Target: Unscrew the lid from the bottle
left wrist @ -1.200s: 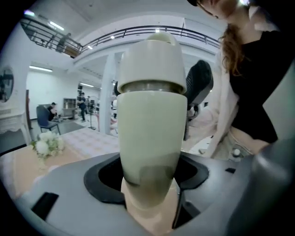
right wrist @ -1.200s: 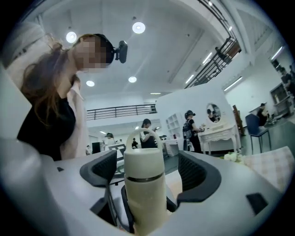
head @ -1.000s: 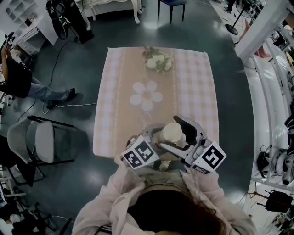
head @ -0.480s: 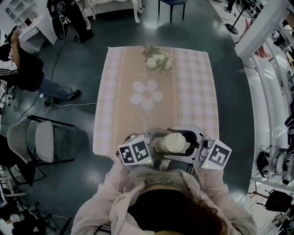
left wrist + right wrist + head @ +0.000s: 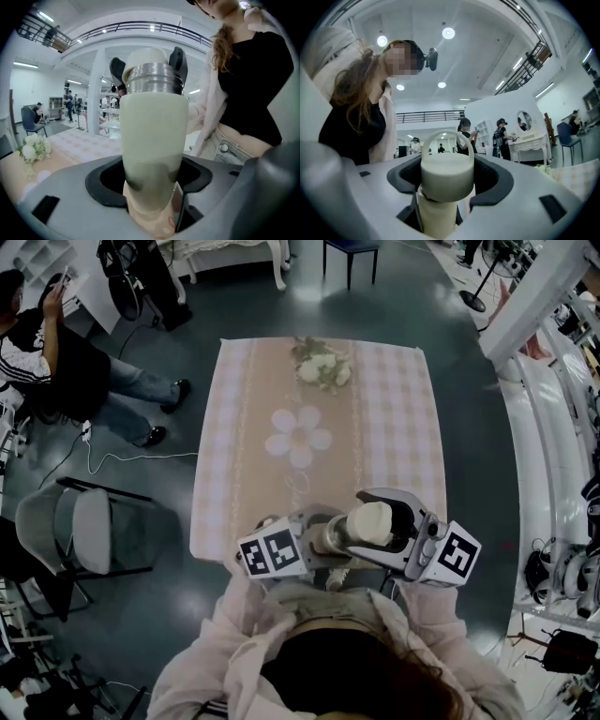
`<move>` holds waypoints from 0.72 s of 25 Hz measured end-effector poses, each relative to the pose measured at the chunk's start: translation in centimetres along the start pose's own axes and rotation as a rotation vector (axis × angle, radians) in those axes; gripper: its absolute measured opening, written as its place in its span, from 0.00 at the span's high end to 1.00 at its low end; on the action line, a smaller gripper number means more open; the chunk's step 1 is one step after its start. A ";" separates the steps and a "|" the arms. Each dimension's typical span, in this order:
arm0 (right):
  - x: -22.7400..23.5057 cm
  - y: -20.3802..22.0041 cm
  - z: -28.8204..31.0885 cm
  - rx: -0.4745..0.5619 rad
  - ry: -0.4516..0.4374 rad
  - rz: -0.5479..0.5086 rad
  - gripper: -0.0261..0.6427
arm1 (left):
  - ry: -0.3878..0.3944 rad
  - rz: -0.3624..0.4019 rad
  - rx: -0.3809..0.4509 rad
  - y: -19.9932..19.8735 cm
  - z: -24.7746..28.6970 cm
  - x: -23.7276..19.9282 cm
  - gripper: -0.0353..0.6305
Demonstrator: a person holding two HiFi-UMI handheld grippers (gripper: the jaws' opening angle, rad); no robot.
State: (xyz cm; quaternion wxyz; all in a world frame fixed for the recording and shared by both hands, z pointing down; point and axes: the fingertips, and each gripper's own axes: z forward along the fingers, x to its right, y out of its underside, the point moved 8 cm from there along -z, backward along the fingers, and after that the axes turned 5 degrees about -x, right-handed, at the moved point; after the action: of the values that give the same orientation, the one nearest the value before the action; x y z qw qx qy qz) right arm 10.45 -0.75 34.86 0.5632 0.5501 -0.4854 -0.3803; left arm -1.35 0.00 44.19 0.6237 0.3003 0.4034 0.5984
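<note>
Head view | left gripper clamps bottle by its body, in the air over the near edge of the table | right gripper, jaws just closing, pinches lid | risk, my guess: smooth body spins in left pads when I twist, or freed lid drops

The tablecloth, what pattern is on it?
The tablecloth has pale pink checks with a beige middle strip; the head view shows it best.

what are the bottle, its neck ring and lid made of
The bottle is pale green and matte, no glare: painted metal or plastic, I cannot tell which. The neck ring looks like steel, silvery with bright streaks. The lid is probably plastic: cream, smooth, with a soft satin sheen.
</note>
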 end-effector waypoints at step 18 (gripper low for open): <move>2.5 2.9 -5.0 -0.073 0.507 0.015 0.50 | -0.356 -0.092 0.093 0.0 -1.8 -2.1 0.47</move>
State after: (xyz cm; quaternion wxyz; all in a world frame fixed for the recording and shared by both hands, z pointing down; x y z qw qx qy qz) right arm 15.54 -1.62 38.46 0.6891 0.6036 -0.3186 -0.2434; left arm -2.84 -2.25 43.56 0.6975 0.4110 0.3272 0.4874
